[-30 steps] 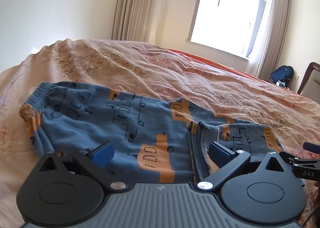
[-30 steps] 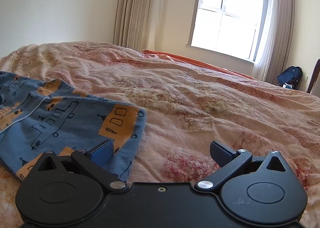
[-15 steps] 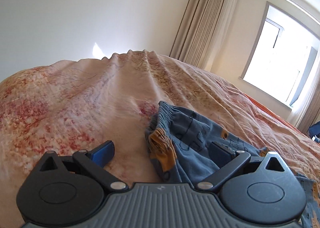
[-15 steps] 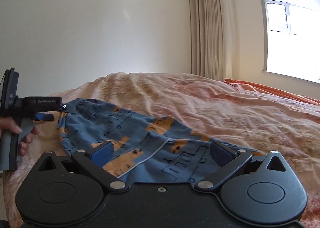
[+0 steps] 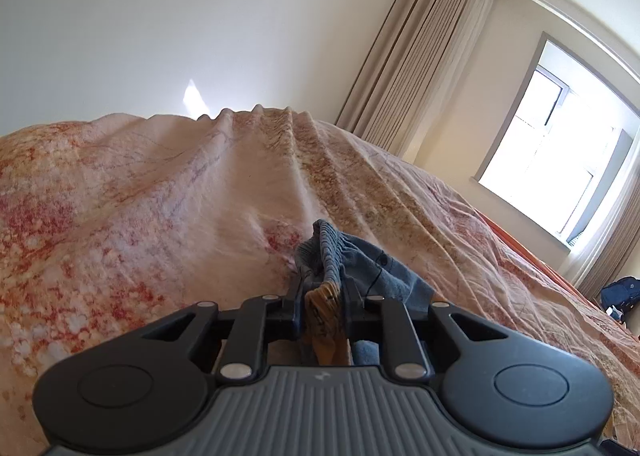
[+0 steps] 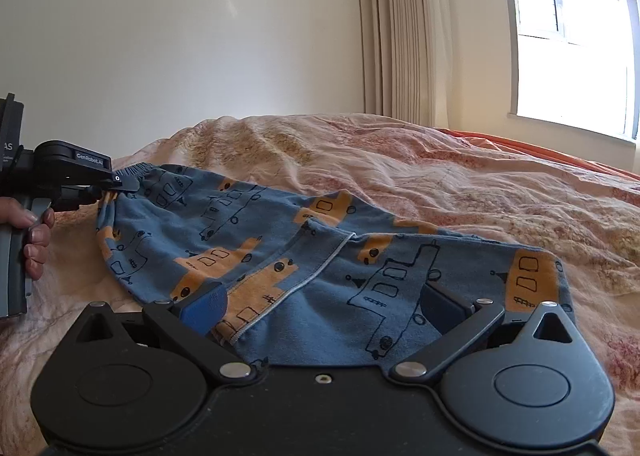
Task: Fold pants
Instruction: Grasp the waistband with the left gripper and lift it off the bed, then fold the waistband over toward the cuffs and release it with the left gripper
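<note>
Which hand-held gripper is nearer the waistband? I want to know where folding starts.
Left. The left hand-held gripper is shut on the waistband; the right hand-held gripper hangs open over the legs.

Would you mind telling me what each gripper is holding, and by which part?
The left gripper is shut on the blue patterned cotton pants at the waistband; the right gripper is open, holding nothing.

A home bedroom — bed point(image 6: 460, 184), curtains point(image 6: 396, 28), window point(image 6: 572, 36).
</note>
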Demonstrator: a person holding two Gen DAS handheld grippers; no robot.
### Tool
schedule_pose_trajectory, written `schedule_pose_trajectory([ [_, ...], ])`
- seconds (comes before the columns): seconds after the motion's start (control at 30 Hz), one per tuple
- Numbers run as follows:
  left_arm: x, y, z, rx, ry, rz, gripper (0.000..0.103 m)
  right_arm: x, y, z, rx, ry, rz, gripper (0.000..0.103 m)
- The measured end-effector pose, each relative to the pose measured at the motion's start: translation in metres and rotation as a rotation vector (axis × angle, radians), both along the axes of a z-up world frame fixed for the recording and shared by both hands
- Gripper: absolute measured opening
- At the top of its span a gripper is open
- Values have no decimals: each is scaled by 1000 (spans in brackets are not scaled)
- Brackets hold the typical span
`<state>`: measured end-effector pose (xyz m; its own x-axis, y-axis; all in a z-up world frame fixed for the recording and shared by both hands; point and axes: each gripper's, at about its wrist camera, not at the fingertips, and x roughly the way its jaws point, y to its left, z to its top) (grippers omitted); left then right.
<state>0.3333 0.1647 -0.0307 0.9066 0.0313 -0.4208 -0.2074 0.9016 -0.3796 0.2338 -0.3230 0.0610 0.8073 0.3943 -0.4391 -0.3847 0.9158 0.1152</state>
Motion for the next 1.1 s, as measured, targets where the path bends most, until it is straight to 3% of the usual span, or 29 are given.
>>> schedule_pose_trajectory([
  [0.27,-14,-57,56,127,-119,-128,19,-6,-19,8,3,-23,-117,103],
  [0.43,-25,-124,88,224,-201,-281,19,-19,-50,19,-1,-64,-188,103],
  [0.57,-29,-188,98,308,-238,-433,19,-31,-84,25,-31,-84,-284,103],
  [0.73,-38,-268,84,417,-248,-612,19,-43,-130,22,-78,-81,-406,103],
  [0.93,-49,-341,37,538,-176,-763,19,-56,-169,10,-116,-46,-503,103],
  [1.03,-50,-354,15,559,-118,-803,22,-59,-179,4,-115,-33,-523,103],
  [1.1,-51,-351,5,529,-90,-836,29,-57,-181,1,-112,-24,-524,103],
])
